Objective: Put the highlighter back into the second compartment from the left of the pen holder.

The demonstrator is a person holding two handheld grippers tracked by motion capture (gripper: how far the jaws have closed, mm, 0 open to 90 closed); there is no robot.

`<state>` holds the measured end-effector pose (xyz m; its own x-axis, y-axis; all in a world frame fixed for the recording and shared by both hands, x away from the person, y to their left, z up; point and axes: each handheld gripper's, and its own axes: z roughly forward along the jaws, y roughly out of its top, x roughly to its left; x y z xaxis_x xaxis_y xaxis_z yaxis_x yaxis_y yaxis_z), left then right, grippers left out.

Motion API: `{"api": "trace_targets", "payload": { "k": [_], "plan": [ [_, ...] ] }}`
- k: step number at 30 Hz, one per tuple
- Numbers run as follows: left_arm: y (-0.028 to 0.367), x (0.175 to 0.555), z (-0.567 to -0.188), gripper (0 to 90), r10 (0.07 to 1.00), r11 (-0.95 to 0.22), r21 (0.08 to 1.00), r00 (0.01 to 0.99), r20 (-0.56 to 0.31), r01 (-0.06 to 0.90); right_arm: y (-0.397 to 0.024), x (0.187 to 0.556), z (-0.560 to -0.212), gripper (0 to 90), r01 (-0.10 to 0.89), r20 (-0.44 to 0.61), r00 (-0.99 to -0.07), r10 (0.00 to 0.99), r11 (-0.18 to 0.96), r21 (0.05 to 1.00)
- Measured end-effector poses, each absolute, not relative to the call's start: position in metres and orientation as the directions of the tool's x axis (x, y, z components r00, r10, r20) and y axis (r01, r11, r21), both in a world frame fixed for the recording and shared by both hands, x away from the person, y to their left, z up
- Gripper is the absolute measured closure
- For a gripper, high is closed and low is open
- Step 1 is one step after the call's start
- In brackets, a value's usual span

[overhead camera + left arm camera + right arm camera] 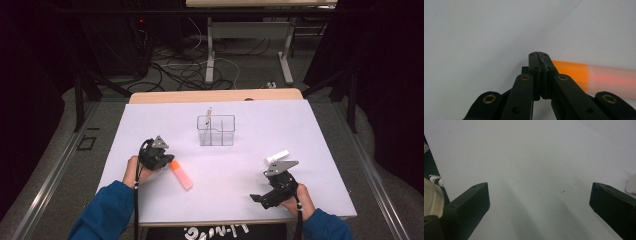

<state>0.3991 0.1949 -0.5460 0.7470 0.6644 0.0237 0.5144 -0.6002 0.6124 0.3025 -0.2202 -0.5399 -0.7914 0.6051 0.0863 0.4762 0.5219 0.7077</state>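
Black jaws of the left gripper [539, 56] sit pressed together in the left gripper view, with nothing between them; the orange marker [594, 77] lies just beside them, its orange end close against the right jaw and its pale cap running off to the right. From the high view, that marker [180, 174] lies flat on the white counter [310, 130], just right of the left gripper [159, 159], angled toward the near right. On the near right, the right gripper [260, 198] has its jaws wide apart over bare counter, and a small white piece [277, 156] lies just beyond it. A clear divided holder [216, 130] stands farther back at the middle, with a thin stick upright in its left compartment.

By my judgement the step in hand is the approach to the marker, not yet a grasp. Next, the left jaws need to part, straddle the barrel across its width, and close; the holder looks like the likely destination.
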Motion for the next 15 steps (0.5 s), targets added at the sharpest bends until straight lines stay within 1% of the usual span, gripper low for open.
{"api": "trace_targets", "payload": {
  "k": [3,4,7,15],
  "plan": [
    [0.195,0.395,-0.545,89.7,0.668,-0.593,0.610,0.744,0.007,0.526,-0.220,0.302,-0.540,2.6,0.476,0.087,-0.791,0.605,0.521,0.708],
    [0.196,0.393,-0.544,89.8,0.664,-0.598,0.601,0.748,0.000,0.530,-0.221,0.302,-0.539,2.6,0.478,0.087,-0.797,0.597,0.536,0.696],
    [0.195,0.388,-0.543,89.7,0.664,-0.597,0.604,0.748,0.003,0.528,-0.221,0.303,-0.539,2.6,0.475,0.085,-0.800,0.594,0.541,0.694],
    [0.193,0.373,-0.543,89.7,0.655,-0.595,0.598,0.755,-0.026,0.537,-0.221,0.303,-0.540,2.5,0.480,0.090,-0.799,0.594,0.542,0.690]
  ]
}}
